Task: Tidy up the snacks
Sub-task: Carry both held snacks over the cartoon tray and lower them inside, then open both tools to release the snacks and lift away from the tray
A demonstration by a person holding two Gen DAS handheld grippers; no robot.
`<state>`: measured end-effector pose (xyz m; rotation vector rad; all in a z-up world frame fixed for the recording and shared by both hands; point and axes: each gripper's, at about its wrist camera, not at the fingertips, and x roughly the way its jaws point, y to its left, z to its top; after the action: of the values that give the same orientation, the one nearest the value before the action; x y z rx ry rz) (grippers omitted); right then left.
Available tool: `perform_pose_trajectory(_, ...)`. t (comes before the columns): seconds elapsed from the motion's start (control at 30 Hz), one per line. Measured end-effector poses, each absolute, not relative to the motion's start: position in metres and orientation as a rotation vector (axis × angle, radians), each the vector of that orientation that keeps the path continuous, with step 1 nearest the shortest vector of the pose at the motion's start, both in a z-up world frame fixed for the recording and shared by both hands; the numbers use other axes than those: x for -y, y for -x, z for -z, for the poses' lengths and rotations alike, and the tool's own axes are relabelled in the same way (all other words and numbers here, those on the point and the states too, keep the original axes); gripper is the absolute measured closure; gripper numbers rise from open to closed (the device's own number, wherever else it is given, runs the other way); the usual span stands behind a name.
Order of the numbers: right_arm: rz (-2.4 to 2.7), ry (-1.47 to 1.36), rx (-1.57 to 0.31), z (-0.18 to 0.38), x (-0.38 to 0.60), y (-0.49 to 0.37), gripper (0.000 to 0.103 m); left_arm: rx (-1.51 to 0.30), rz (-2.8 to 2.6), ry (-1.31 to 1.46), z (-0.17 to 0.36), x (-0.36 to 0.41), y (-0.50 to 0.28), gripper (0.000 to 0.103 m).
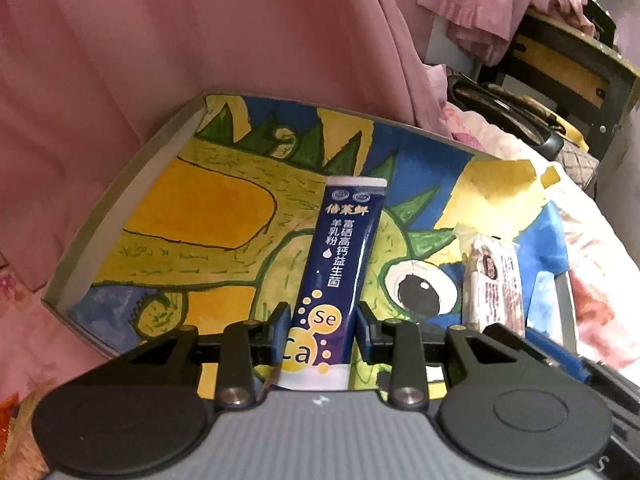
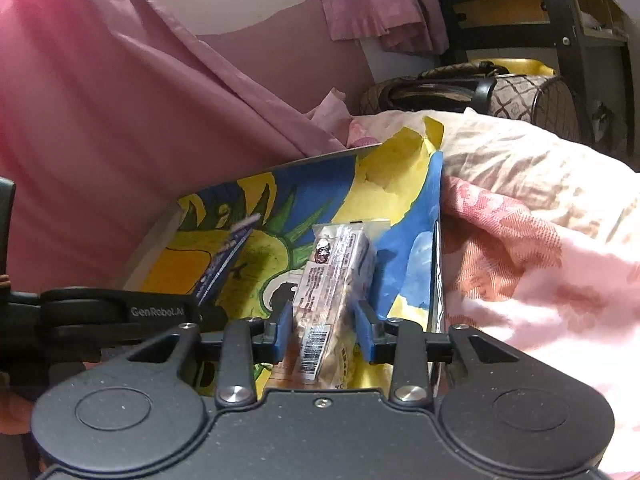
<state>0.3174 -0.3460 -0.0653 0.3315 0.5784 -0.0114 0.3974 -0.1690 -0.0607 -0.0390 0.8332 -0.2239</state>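
Observation:
A shallow grey box (image 1: 120, 196) lined with a yellow, green and blue dinosaur painting lies on the bedding. My left gripper (image 1: 323, 328) is shut on a navy stick sachet (image 1: 340, 264) with white Chinese print and "Se Ca" dots, held over the box. My right gripper (image 2: 323, 332) is shut on a clear-wrapped snack bar (image 2: 332, 280) with a barcode, over the box's right side (image 2: 438, 208). The snack bar also shows in the left wrist view (image 1: 496, 276), and the sachet in the right wrist view (image 2: 226, 256).
Pink curtain fabric (image 1: 200, 40) hangs behind the box. A floral quilt (image 2: 540, 240) lies to the right. A patterned handbag (image 2: 500, 96) and a dark wooden shelf unit (image 2: 540, 12) stand beyond it.

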Motion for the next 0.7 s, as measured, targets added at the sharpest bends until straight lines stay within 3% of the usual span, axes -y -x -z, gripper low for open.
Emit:
perform_pose_trajectory(0.03,0.012,-0.323,-0.575,0.064,0.345,-0.316,0.064,-0.834,0.218,0.037,0.061,0.170,-0.397,0.063)
perform_pose_trajectory(0.27,0.002,-0.265,-0.552,0.053,0.337,-0.305,0.045,-0.786,0.202,0.061,0.047,0.160,-0.383,0.027)
perform_pose_trajectory(0.57,0.010,-0.240,-0.447,0.010,0.330,-0.268,0.013,-0.614,0.178,0.074,-0.001,0.131,-0.330,0.003)
perform_pose_trajectory(0.7,0.009,-0.248,-0.387,-0.013,0.326,-0.244,0.001,-0.548,0.160,0.072,-0.023,0.112,-0.301,0.001)
